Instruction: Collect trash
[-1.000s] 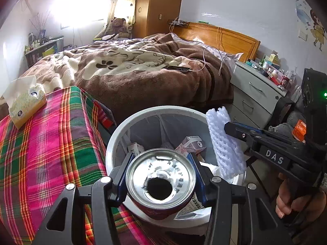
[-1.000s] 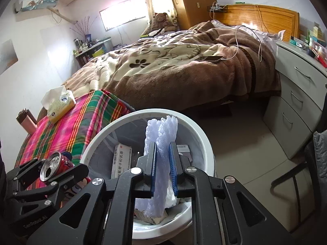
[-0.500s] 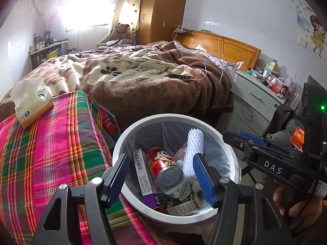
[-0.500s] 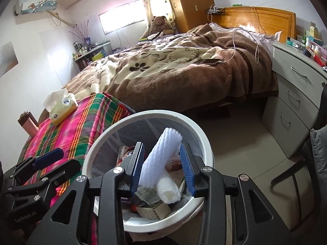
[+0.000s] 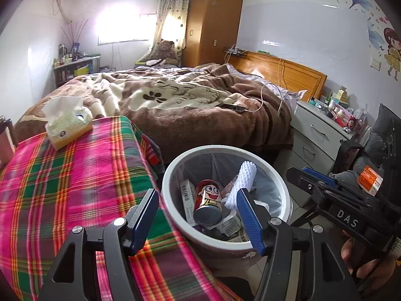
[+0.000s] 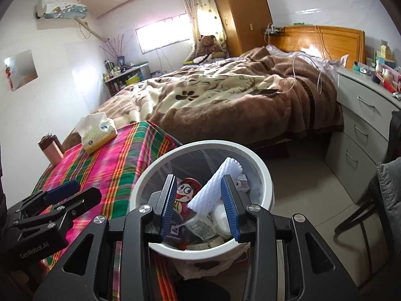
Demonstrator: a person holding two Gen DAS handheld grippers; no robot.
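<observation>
A white round trash bin (image 5: 175,173) (image 6: 265,175) stands beside the plaid-covered table. Inside lie a red cartoon can (image 5: 208,200) (image 6: 186,193), a white foam net sleeve (image 5: 241,183) (image 6: 213,188) and several small boxes and wrappers. My left gripper (image 5: 198,220) is open and empty, above the bin's near rim. My right gripper (image 6: 200,205) is open and empty over the bin; it also shows in the left wrist view (image 5: 315,178). The left gripper shows at the left of the right wrist view (image 6: 72,190).
The table has a pink and green plaid cloth (image 5: 62,183) (image 6: 105,165) with a tissue pack (image 5: 67,123) (image 6: 97,133) and a pink bottle (image 6: 51,148). A bed with a brown blanket (image 5: 188,105) lies behind. A grey drawer unit (image 6: 363,135) and chair (image 6: 376,200) stand at the right.
Both grippers opened: the can dropped from the left one and the foam sleeve from the right one into the bin. Both grippers then drew back and up from the bin.
</observation>
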